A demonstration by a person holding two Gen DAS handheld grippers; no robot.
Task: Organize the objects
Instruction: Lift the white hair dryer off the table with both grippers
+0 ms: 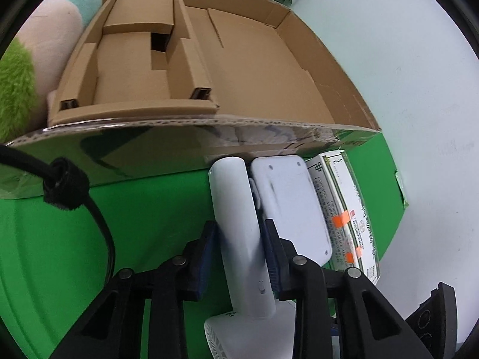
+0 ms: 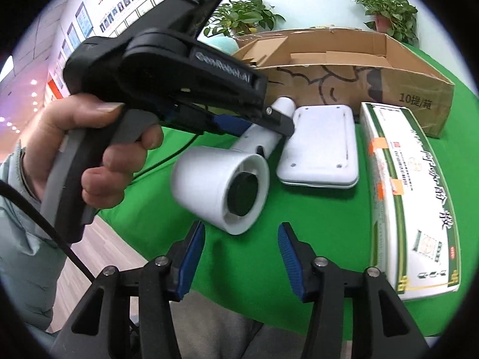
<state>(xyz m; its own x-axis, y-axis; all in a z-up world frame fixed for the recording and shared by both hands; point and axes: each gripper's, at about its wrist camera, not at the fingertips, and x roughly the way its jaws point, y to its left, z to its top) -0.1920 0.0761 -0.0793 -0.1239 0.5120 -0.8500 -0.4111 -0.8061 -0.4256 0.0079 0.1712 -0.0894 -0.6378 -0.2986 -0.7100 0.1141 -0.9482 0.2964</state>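
Note:
My left gripper (image 1: 239, 248) is shut on the handle of a white hair dryer (image 1: 236, 224). In the right wrist view the dryer (image 2: 221, 188) has its round barrel toward me, with the left gripper (image 2: 263, 119) clamped on its handle. A flat white device (image 1: 290, 203) lies just right of the handle, and also shows in the right wrist view (image 2: 323, 149). A white and green carton (image 2: 410, 197) lies right of that. An open cardboard box (image 1: 209, 68) stands behind them. My right gripper (image 2: 241, 257) is open and empty, near the table's front edge.
The table has a green cloth (image 2: 299, 224). Cardboard inserts (image 1: 137, 59) fill the box's left side. A plush toy (image 1: 36, 59) lies left of the box. Potted plants (image 2: 386, 9) stand behind it. A black cable (image 1: 98, 218) hangs at the left.

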